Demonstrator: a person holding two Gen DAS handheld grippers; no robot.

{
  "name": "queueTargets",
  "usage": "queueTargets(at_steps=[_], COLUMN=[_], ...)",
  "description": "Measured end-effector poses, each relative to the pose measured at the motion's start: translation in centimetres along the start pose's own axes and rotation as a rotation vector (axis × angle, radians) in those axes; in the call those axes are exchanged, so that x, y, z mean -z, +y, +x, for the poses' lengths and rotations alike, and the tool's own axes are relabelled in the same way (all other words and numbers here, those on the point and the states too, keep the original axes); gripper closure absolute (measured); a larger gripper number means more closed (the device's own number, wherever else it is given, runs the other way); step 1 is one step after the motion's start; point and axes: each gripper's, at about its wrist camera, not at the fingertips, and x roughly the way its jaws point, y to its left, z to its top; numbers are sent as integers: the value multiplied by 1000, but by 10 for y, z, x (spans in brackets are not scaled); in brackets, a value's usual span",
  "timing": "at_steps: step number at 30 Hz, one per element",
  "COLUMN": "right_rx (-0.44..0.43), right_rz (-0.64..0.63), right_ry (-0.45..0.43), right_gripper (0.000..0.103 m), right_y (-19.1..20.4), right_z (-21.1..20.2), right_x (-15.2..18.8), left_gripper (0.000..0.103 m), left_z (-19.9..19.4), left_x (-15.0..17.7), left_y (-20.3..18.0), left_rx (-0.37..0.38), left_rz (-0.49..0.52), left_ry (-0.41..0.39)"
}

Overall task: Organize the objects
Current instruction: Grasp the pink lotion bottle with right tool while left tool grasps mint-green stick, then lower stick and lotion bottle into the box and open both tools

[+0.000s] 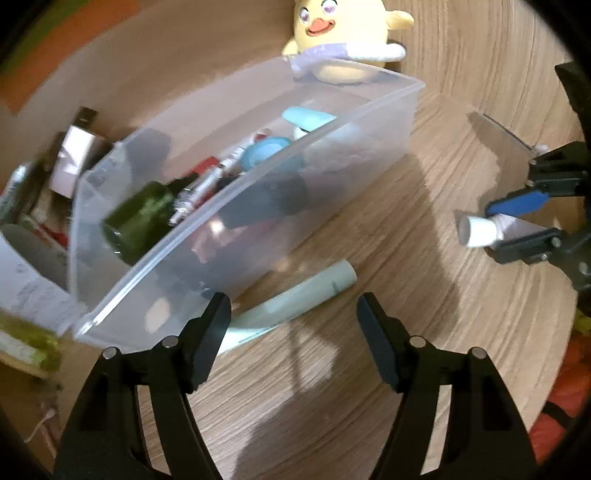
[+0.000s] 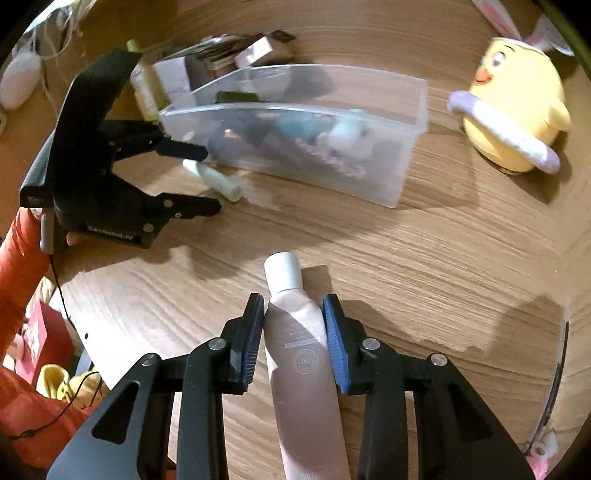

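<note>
A clear plastic bin (image 1: 258, 192) (image 2: 406, 110) stands on the wooden table and holds a dark green bottle (image 1: 136, 218), a teal item and several small cosmetics. A pale green tube (image 1: 295, 299) (image 2: 218, 179) lies on the table beside the bin's near wall. My left gripper (image 1: 293, 314) (image 2: 212, 181) is open and empty, its fingers either side of the pale green tube, just short of it. My right gripper (image 2: 293, 317) (image 1: 517, 225) is shut on a pink tube with a white cap (image 2: 295, 332) (image 1: 480, 230), held above the table.
A yellow chick plush (image 1: 340, 33) (image 2: 513, 110) sits beyond the bin's far end. Boxes and bottles (image 1: 74, 158) (image 2: 207, 62) are piled at the bin's other end. The table edge (image 2: 565, 295) runs on the right.
</note>
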Motion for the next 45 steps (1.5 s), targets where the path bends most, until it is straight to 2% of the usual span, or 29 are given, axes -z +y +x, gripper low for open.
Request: queueTargets(at_steps=[2,4,5,7,11,14,19,24,28,31,34,37,40,45], right_rx=[2,1,-2,-11,-24,-32,-36,-35,-26,-30,-16,-12,-1,44], right_rz=[6,13,14,17,20,24,49,59,70,85,99,116,127,120], right_ry=[-9,-16,-18,-23,-27,-33,-62,-121,-187,-235,-287,-333,-364,-401], right_gripper=[73,73,73,73,73,73,74,74,74,74,74,74,74,74], right_y=[-1,-1,-2,-1,-1,-2,0,5,7,7,6,2,0,-1], right_z=[-3,-5,-4,-4,-1,2,3,-4,-17,-27,-37,-47,-52,-54], right_x=[0,-3,-3,-5,-5,-5,-8,-17,-28,-39,-52,-68,-81,-113], left_gripper=[39,52,56,69,77,88,88,88,88,88,88,88,88,88], left_z=[2,4,4,2,-7,-13,-29,-39,-56,-71,-85,-90,-101,-119], left_x=[-3,-5,-6,-3,12,21,39,48,48,43,35,21,13,-4], left_y=[5,14,17,23,29,18,-5,-10,-6,-3,2,4,12,21], left_rx=[52,92,98,91,58,23,-54,-84,-72,-90,-71,-96,-81,-108], left_rz=[-32,-73,-88,-118,-182,-207,-230,-292,-358,-384,-415,-423,-445,-458], left_ry=[19,37,43,46,41,29,-1,-61,-136,-195,-253,-295,-338,-410])
